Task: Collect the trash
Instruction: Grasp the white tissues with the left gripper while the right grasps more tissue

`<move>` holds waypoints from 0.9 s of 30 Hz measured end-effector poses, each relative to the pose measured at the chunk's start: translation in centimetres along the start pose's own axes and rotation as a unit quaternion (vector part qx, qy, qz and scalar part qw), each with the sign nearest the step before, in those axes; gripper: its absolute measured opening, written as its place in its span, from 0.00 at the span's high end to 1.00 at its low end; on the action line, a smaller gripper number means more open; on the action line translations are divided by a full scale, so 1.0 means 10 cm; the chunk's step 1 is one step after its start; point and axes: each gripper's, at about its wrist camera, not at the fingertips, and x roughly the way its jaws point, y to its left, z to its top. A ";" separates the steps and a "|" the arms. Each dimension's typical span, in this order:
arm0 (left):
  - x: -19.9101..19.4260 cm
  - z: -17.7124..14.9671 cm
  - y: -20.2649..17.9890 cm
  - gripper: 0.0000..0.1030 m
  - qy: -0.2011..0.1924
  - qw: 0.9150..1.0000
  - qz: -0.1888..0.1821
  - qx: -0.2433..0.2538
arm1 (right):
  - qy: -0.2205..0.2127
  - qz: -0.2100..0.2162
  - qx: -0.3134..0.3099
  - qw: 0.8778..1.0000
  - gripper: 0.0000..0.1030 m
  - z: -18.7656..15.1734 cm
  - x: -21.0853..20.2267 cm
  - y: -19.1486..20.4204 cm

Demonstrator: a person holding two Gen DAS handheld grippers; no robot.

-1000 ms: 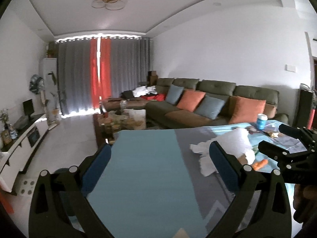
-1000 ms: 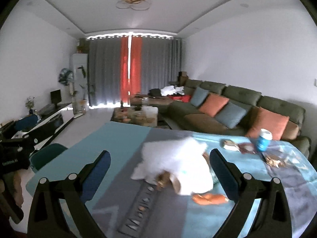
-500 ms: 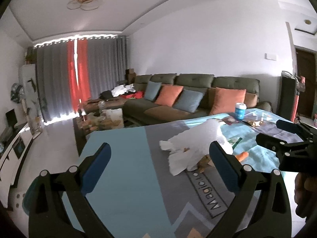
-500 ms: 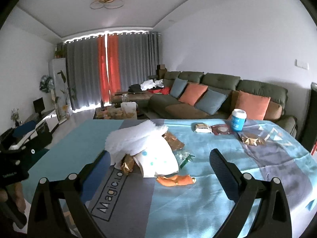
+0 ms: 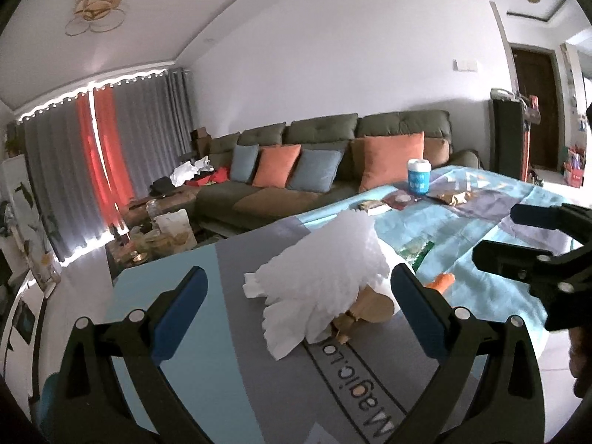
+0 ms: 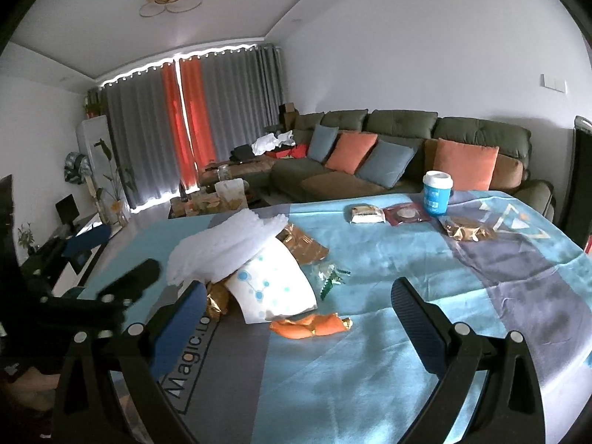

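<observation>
Trash lies on a table with a blue and grey cloth point(image 6: 388, 259). A crumpled white tissue point(image 5: 325, 277) point(image 6: 225, 244) drapes over a tipped white paper cup with blue dots point(image 6: 273, 288). Gold wrappers point(image 6: 303, 246) lie behind the cup and an orange peel point(image 6: 310, 327) lies in front of it. My left gripper point(image 5: 296, 310) is open, the tissue between its fingers' line of sight. My right gripper point(image 6: 296, 318) is open and empty, just short of the peel.
Further back on the table stand a blue and white cup point(image 6: 437, 192), a white snack packet point(image 6: 364, 214), a dark red packet point(image 6: 407, 215) and a gold wrapper point(image 6: 466, 230). A green sofa point(image 6: 388, 148) with cushions is behind the table.
Both grippers have swung right and come closer to the trash pile. The tissue and cup now fill the middle of both views. Both stay open.
</observation>
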 end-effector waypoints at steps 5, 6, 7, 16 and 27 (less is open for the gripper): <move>0.23 0.14 -0.06 0.09 -0.009 1.000 -0.003 0.010 | 0.008 -0.001 0.001 1.000 0.07 0.01 0.07 0.00; 0.30 0.16 -0.06 0.11 -0.005 1.000 -0.003 0.009 | 0.008 -0.002 0.000 1.000 0.07 0.01 0.07 0.00; 0.35 0.18 -0.07 0.13 0.002 1.000 -0.006 0.009 | 0.008 -0.002 0.000 1.000 0.07 0.01 0.07 -0.01; 0.74 0.11 -0.16 0.23 0.043 0.998 -0.039 0.006 | 0.014 -0.007 -0.004 1.000 0.07 0.04 0.17 -0.01; 0.91 0.01 -0.07 0.72 0.075 0.995 -0.059 -0.028 | 0.016 0.010 -0.019 1.000 0.07 0.13 0.32 0.13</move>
